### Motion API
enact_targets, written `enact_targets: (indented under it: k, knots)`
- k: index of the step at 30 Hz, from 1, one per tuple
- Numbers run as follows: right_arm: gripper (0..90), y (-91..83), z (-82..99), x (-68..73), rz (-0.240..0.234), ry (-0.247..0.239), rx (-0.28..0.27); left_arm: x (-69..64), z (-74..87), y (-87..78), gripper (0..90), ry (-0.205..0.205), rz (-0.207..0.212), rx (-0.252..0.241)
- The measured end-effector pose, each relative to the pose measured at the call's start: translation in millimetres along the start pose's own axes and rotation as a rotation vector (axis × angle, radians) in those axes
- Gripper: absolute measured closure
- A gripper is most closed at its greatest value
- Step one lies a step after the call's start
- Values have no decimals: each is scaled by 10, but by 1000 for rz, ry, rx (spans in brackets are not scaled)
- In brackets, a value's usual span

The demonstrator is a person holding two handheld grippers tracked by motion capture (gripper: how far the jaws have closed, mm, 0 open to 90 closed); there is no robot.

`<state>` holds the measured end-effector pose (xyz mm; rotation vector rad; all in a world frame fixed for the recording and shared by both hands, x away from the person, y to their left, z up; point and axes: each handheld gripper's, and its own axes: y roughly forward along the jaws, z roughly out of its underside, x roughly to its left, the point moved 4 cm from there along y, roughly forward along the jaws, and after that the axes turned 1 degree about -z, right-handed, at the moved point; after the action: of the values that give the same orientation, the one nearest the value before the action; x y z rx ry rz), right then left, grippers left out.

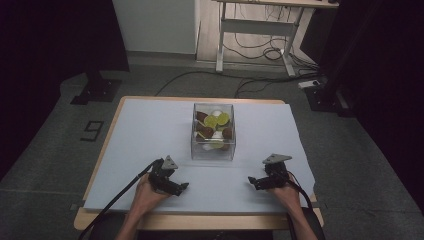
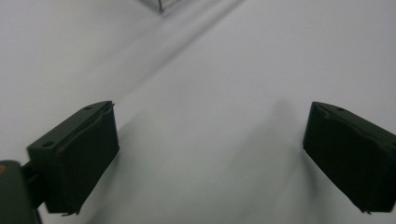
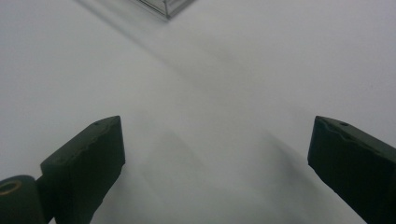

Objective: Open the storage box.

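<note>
One clear box [image 1: 213, 145], mixed small fruits [image 1: 215, 126]

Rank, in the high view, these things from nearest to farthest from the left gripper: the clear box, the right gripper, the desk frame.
From the left gripper:
1. Clear box, just ahead on the table's middle.
2. Right gripper, across the near side.
3. Desk frame, on the floor beyond the table.

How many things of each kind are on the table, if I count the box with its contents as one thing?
Grippers: 2, the left gripper and the right gripper, both with open jaws
Box: 1, clear, with small brown, yellow-green and white pieces inside
Total: 3
</note>
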<state>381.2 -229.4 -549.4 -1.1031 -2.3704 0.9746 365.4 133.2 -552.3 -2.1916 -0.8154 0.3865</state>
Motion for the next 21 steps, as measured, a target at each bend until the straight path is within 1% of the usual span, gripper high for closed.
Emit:
enact_targets:
  k: [1, 2, 3, 4, 5, 6, 7, 9, 10, 11, 15, 16, 17, 21]
  knots:
    - [41, -9, -7, 8, -7, -3, -5, -7, -14, -15, 44, 3, 6, -10]
    - [38, -36, -18, 12, -20, 10, -5, -12, -42, -42, 57, 8, 9, -28]
    - [38, -36, -18, 12, -20, 10, -5, -12, -42, -42, 70, 8, 9, -28]
    - [39, -53, -26, 11, -13, 20, -1, -10, -57, -60, 70, 9, 18, -43]
    - [38, -74, -41, 13, -7, 18, -2, -6, -65, -70, 84, 6, 22, -49]
    - [33, -85, -51, 19, -12, 13, -2, 3, -82, -93, 92, 1, 23, -58]
    - [20, -108, -82, 41, -23, 2, -4, 6, -104, -120, 120, 6, 21, -65]
    - [20, -112, -92, 49, -26, -1, -3, 5, -121, -137, 127, 12, 19, -70]
    - [19, -113, -104, 59, -30, -11, -4, 0, -141, -152, 137, 17, 20, -73]
    - [16, -121, -121, 85, -44, -18, -5, -7, -170, -164, 141, 21, 22, -78]
    - [23, -136, -145, 100, -51, -19, -7, -27, -244, -178, 145, 35, 26, -77]
    - [44, -153, -176, 121, -58, -23, -20, -27, -257, -179, 148, 37, 25, -77]
    - [53, -162, -193, 130, -65, -24, -22, -33, -295, -197, 149, 48, 17, -77]
    - [82, -173, -242, 155, -78, -28, -37, -42, -359, -228, 171, 60, 20, -87]
